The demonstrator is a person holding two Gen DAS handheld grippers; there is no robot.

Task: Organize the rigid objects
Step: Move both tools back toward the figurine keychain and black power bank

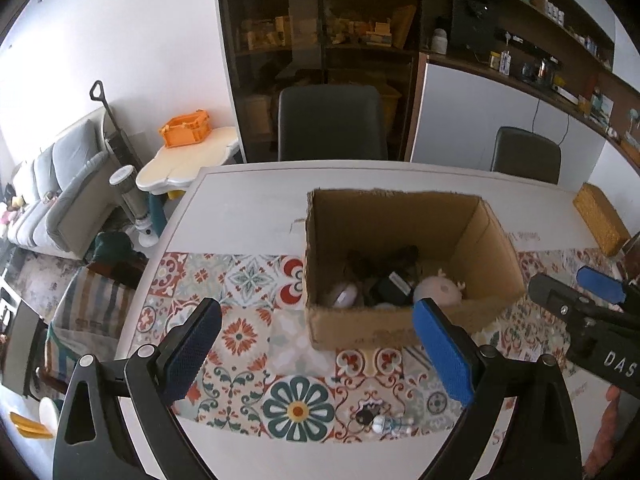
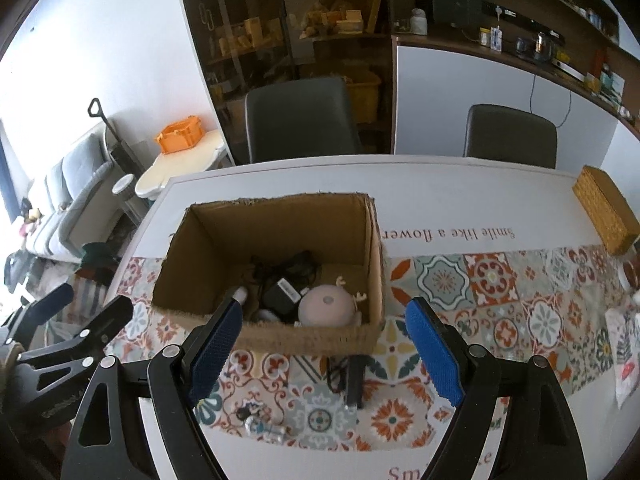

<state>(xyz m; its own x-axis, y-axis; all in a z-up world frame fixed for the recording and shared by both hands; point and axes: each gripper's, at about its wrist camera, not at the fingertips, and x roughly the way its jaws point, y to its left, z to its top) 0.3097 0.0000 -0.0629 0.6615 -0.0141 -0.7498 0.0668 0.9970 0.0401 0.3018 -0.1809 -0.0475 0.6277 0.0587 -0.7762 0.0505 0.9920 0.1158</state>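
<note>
An open cardboard box [image 1: 352, 326] [image 2: 304, 334] stands on the patterned table runner. Inside it lie a pink round toy with antlers [image 2: 327, 310] [image 1: 438, 292], a black adapter with cables [image 2: 282, 294] [image 1: 390, 286] and a white item [image 1: 344, 295]. A small figure keychain [image 1: 384, 424] [image 2: 262, 424] lies on the runner near the front edge. A black device with a cord [image 2: 354, 378] lies just in front of the box. My left gripper [image 1: 316, 356] is open and empty, above the runner before the box. My right gripper [image 2: 324, 354] is open and empty, above the black device.
A woven yellow box [image 2: 604, 216] [image 1: 600, 220] sits at the table's far right. Two dark chairs [image 2: 300, 120] [image 2: 512, 136] stand behind the table [image 2: 460, 184]. A cloth or paper item [image 2: 626, 360] lies at the right edge. Sofa and small side table are off to the left.
</note>
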